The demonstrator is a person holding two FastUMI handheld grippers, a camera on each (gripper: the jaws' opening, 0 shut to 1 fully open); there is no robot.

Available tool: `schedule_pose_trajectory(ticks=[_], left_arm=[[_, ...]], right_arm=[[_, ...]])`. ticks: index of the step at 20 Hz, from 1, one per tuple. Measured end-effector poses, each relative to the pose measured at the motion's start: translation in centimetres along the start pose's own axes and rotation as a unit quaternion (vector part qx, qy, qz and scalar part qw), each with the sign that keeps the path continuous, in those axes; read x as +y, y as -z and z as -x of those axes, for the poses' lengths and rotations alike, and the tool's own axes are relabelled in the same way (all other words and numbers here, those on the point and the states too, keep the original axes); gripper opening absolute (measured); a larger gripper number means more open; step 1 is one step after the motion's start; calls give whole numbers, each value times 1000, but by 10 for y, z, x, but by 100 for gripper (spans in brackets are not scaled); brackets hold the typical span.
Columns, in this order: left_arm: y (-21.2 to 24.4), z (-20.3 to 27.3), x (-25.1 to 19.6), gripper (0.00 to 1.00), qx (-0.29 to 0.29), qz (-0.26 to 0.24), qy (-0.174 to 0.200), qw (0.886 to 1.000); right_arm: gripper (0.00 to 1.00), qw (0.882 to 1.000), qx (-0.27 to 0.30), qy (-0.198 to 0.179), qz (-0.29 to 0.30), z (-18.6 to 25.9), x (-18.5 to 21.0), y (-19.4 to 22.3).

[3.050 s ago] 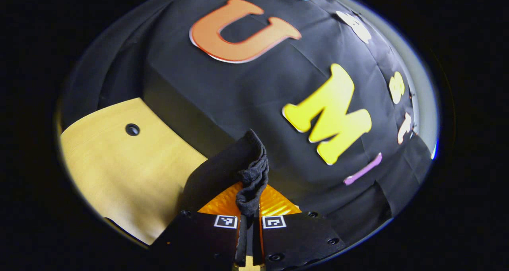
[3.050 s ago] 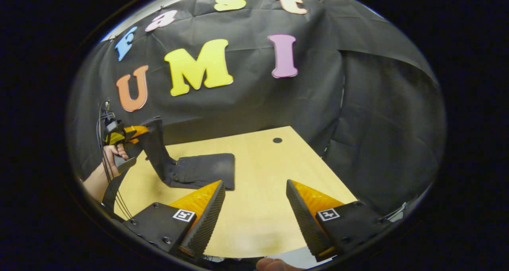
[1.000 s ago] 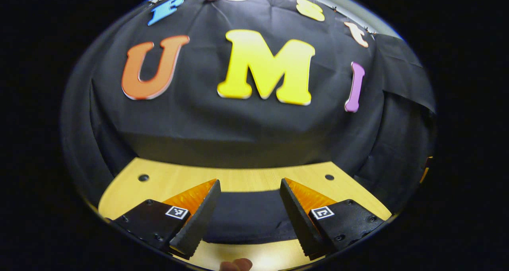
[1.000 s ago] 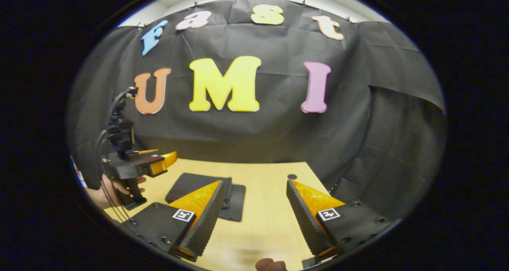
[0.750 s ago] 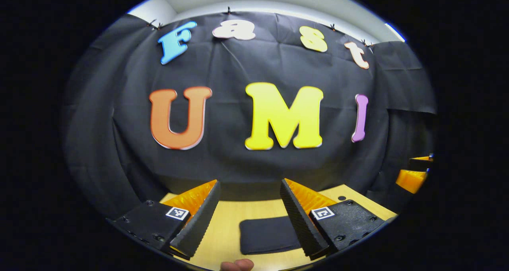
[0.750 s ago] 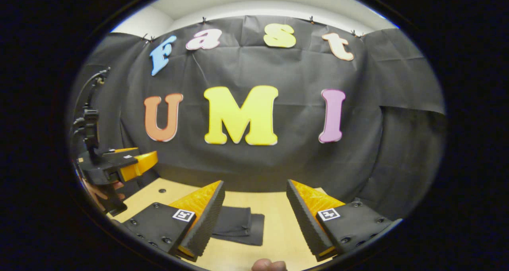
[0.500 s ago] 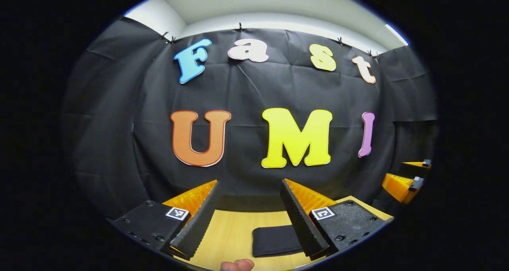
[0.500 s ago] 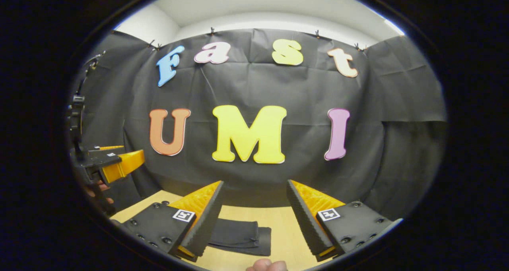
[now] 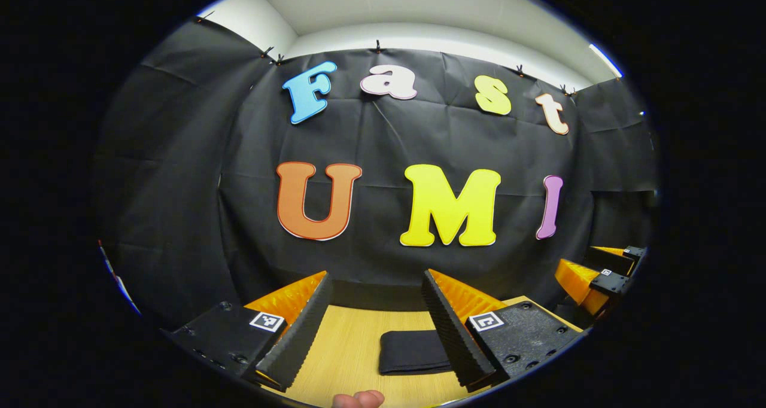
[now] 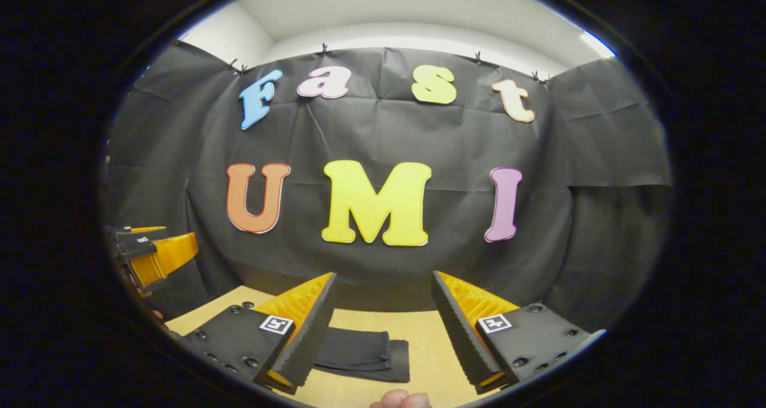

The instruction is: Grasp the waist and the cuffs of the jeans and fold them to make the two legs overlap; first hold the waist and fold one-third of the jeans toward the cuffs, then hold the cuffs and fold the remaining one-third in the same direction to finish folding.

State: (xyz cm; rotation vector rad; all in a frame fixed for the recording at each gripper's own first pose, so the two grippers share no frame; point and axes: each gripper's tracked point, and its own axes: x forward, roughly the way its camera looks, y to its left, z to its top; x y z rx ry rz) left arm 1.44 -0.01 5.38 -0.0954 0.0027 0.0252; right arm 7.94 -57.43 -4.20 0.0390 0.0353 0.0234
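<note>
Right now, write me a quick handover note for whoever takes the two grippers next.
Left gripper: open, holding nothing, raised above the table.
Right gripper: open, holding nothing, also raised.
Jeans: lying on the table as a compact folded stack, touched by neither pair of fingers.
Done: both folds look finished; layers overlap, with one lower layer's edge sticking out at the side.
Left: apparently nothing; at most tidy that protruding edge.
</note>
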Motion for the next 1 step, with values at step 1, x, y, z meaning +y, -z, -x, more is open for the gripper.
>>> schedule_pose_trajectory(ticks=[1], left_arm=[[-1,1,-1,87,-1,-2,2,1000]], right_arm=[[93,1000,-1,1,2,1,-1,0]])
